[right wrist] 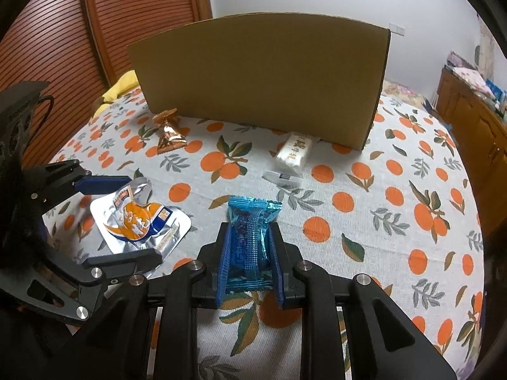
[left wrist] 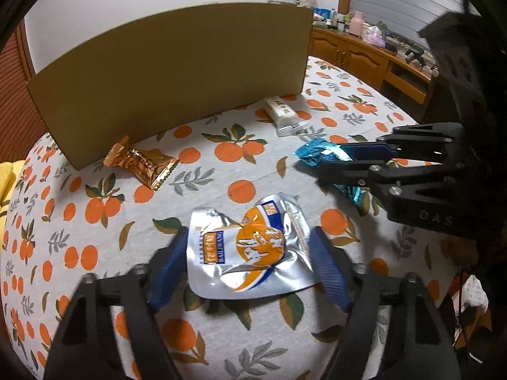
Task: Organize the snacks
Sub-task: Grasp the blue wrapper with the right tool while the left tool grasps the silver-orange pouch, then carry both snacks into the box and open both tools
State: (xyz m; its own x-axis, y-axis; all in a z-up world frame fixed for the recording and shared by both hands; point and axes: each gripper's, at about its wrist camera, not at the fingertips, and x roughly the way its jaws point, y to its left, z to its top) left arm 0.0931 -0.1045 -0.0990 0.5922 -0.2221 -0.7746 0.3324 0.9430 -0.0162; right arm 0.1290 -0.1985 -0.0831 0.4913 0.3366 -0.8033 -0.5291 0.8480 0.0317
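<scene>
My left gripper (left wrist: pixel 248 240) is open, its blue pads on either side of a silver and orange snack pouch (left wrist: pixel 250 253) lying on the tablecloth; the pouch also shows in the right wrist view (right wrist: pixel 139 218). My right gripper (right wrist: pixel 248 231) is shut on a blue snack packet (right wrist: pixel 250 218), which also shows in the left wrist view (left wrist: pixel 320 153). A copper-wrapped snack (left wrist: pixel 142 163) and a white snack bar (left wrist: pixel 282 110) lie near a tall cardboard box (left wrist: pixel 171 76); they also show in the right wrist view as the copper snack (right wrist: pixel 169 134), the white bar (right wrist: pixel 293 156) and the box (right wrist: pixel 259 76).
The table wears an orange-print cloth (right wrist: pixel 380 209). A wooden sideboard (left wrist: pixel 364 53) with bottles stands behind on the right. A slatted wooden door (right wrist: pixel 95 15) is at the left. A yellow thing (right wrist: pixel 122 87) lies beside the box.
</scene>
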